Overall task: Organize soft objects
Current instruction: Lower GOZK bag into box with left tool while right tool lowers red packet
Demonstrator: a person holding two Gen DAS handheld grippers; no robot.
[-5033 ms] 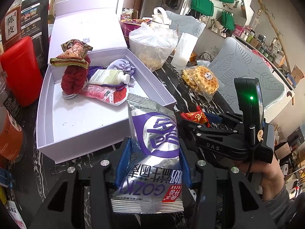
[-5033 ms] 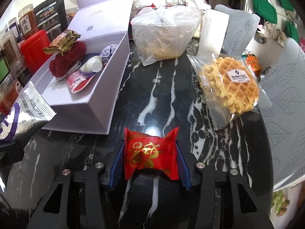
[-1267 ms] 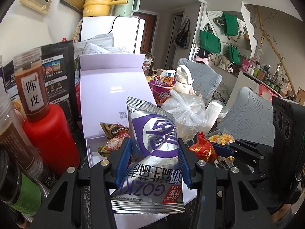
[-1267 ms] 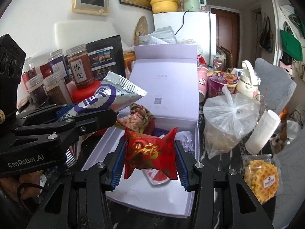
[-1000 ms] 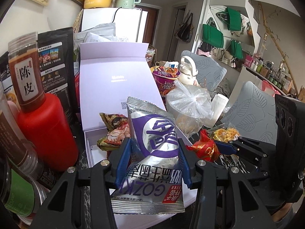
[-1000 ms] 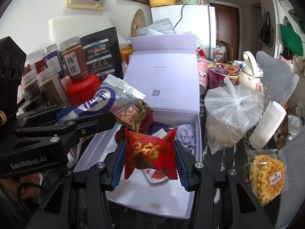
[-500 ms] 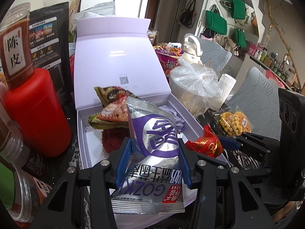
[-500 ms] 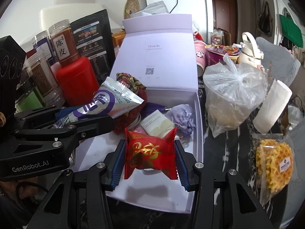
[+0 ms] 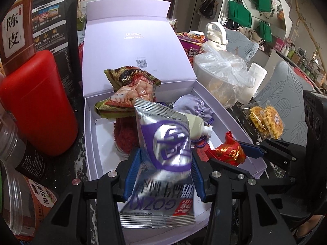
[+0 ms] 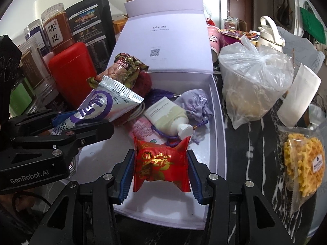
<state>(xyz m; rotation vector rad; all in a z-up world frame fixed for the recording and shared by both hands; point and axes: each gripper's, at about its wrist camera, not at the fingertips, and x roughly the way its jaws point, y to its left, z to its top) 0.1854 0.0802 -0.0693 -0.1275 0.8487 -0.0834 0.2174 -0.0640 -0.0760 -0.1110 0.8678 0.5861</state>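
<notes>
Your box (image 9: 90, 122) sits open on the dark marble table (image 10: 257, 143), lid (image 10: 167, 30) standing up at the back, and both your grippers hang over its near end. Beside it on the left is the red canister (image 9: 34, 102), and to the right a knotted plastic bag (image 10: 255, 87), with a wrapped waffle (image 10: 302, 161) nearer you on the table. Inside the box, at the far end, a snack pack (image 9: 130, 89) lies on top of a red fuzzy thing (image 9: 124, 136), with a lilac pouch (image 10: 194, 104) and a cream tube (image 10: 169, 118) next to them; the tube's cap points toward you. Your left gripper (image 9: 163, 171) is clamped on the silver bag (image 9: 163, 159), blue pads pressing both its sides, the bag upright above the box floor and blurred in your left view. Your right gripper (image 10: 161, 169) is clenched on the red packet (image 10: 161, 165), pinched at both edges and held just over the near right part of the box, close to the tube's cap.
</notes>
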